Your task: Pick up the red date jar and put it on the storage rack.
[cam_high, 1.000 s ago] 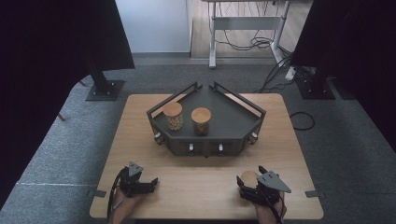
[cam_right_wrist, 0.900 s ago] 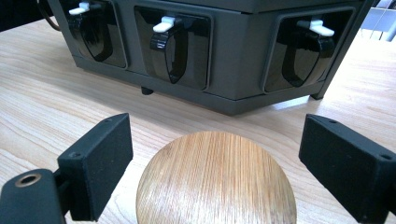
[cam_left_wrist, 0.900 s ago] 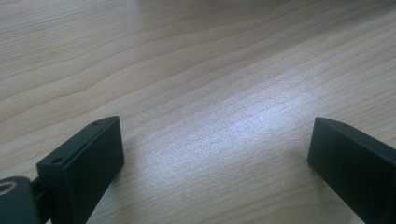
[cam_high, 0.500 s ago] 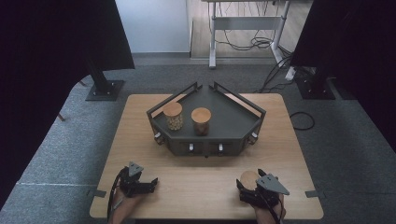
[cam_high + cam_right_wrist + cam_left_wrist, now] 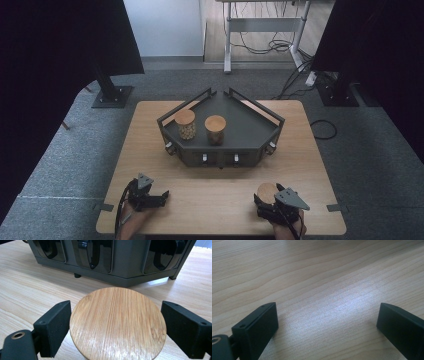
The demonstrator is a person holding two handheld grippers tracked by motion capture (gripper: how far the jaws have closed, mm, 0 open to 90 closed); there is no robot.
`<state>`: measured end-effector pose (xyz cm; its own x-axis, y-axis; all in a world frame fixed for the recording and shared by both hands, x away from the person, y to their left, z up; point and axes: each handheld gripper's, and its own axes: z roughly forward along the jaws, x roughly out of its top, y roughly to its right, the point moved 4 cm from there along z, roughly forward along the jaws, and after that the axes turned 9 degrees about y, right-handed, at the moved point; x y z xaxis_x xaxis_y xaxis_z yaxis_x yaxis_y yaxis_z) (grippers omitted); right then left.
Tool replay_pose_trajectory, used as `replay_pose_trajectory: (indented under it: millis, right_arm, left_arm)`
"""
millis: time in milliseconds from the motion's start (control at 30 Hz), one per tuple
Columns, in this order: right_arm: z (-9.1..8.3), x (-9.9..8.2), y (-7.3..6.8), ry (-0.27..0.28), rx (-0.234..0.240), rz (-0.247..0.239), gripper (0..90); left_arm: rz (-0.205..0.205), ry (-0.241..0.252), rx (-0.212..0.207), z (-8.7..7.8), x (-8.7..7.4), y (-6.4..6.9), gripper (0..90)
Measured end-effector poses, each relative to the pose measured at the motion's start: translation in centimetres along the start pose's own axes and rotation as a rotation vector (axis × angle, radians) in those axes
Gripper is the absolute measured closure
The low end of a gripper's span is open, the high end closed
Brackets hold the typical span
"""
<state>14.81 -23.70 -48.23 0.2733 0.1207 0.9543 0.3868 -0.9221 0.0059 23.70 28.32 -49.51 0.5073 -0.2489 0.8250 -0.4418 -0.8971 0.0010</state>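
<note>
Two tongs: left (image 5: 325,322) released over bare table (image 5: 312,277); right (image 5: 115,325) closing round bamboo-lidded jar (image 5: 117,322), body hidden, contact unclear.

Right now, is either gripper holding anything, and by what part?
The left gripper holds nothing. The right gripper has just been closing around the round bamboo-lidded jar, jaws either side of the lid; a firm hold cannot be told.

Both hands are resting low at the near edge. The left tongs (image 5: 162,194) are gaping wide; the right tongs (image 5: 260,199) have just been closing, jaws not yet pressing.
</note>
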Motion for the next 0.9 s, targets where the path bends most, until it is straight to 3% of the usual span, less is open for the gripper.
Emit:
replay_pose_trajectory:
  millis: [500,900]
  right_arm:
    - [-0.20,-0.05,0.18,-0.025,0.008,0.020,22.1]
    - [-0.20,0.45,-0.10,-0.038,-0.012,0.028,22.7]
  left_arm:
    - [0.000,0.000,0.000,0.00,0.00,0.00,3.4]
    - [0.001,0.000,-0.002,0.00,0.00,0.00,3.4]
